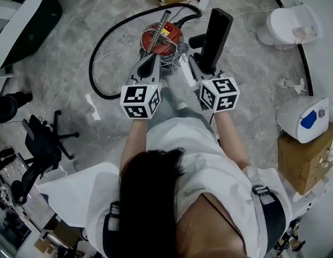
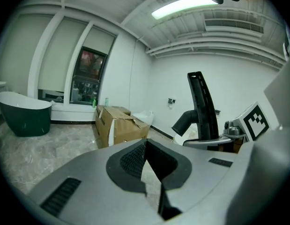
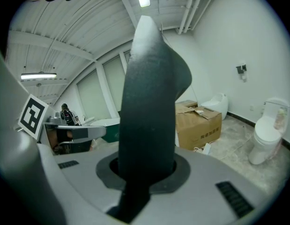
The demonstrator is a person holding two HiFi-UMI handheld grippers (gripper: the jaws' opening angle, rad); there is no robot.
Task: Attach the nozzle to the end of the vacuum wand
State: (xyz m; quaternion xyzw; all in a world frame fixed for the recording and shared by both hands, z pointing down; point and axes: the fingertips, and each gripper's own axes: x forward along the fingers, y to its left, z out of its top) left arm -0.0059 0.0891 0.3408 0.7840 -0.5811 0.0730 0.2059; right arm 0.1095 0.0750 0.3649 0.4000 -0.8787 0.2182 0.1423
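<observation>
Left gripper (image 2: 152, 172): jaws shut tight, nothing in them.
Right gripper (image 3: 144, 170): jaws squeezed on the long flat black plastic nozzle (image 3: 152, 93) — it stands up tall.
Thin shiny metal wand (image 1: 157, 34): lies across the round red vacuum cleaner (image 1: 174, 36) on the grey floor (image 1: 75, 42) — not touching the nozzle.

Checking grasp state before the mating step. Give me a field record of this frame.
left gripper: shut, nothing between the jaws
right gripper: shut on nozzle
nozzle: black, stands up out of the right gripper
wand: metal tube, seen across the red vacuum canister in the head view, not gripped
hose: black, looped on the floor to the left of the canister
attachment: not yet done, nozzle and wand apart
</observation>
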